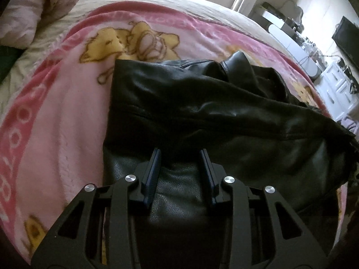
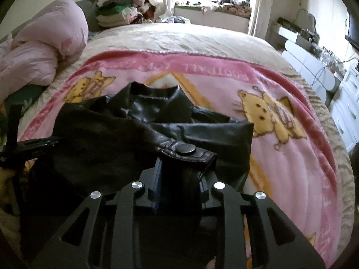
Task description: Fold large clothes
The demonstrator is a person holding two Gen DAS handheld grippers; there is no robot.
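Observation:
A black leather jacket (image 1: pixel 202 103) lies on a pink cartoon blanket (image 1: pixel 67 116), with one sleeve folded across its body. My left gripper (image 1: pixel 180 163) points down onto the jacket's near edge. A bulge of grainy leather fills the gap between its blue pads (image 1: pixel 154 172), which stand a little apart. In the right wrist view the jacket (image 2: pixel 107 125) is rumpled, its collar at the far side. A sleeve cuff with a snap button (image 2: pixel 187 150) drapes over the tips of my right gripper (image 2: pixel 179 168). Its jaws stand apart, the cuff loose between them and hiding the right fingertip.
The blanket covers a bed with a beige cover (image 2: pixel 179 38). A pink duvet roll (image 2: pixel 44 51) lies at the far left, with stacked clothes (image 2: pixel 119 11) behind it. White drawers and a cluttered desk (image 2: pixel 325 67) run along the bed's right side.

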